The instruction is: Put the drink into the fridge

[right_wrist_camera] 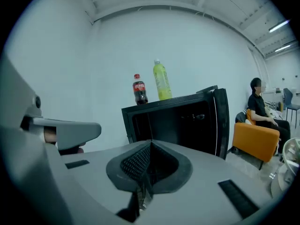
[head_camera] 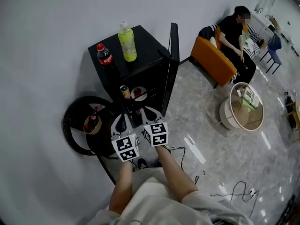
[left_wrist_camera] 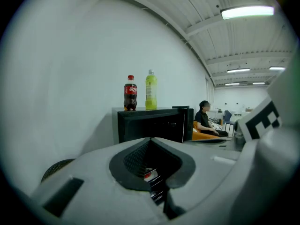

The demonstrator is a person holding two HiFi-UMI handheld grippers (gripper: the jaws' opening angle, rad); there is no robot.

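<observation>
A black mini fridge (head_camera: 149,48) stands against the wall with its door (head_camera: 174,62) swung open. On its top stand a cola bottle (head_camera: 104,55) and a green drink bottle (head_camera: 127,42). Inside, an orange can (head_camera: 125,92) and a small plate (head_camera: 138,93) show on a shelf. Both grippers hover low in front of the opening. My left gripper (head_camera: 123,122) is shut; a small red-and-white patch shows in the hollow behind its tips, and I cannot tell what it is. My right gripper (head_camera: 150,115) is shut with nothing in it. Both bottles also appear in the gripper views: cola bottle (left_wrist_camera: 130,93), green drink bottle (right_wrist_camera: 162,81).
A round black side table (head_camera: 75,130) left of the fridge carries another dark bottle (head_camera: 93,119). A person sits on an orange sofa (head_camera: 213,60) to the right, beside a round coffee table (head_camera: 234,121). Cables (head_camera: 236,191) lie on the glossy floor.
</observation>
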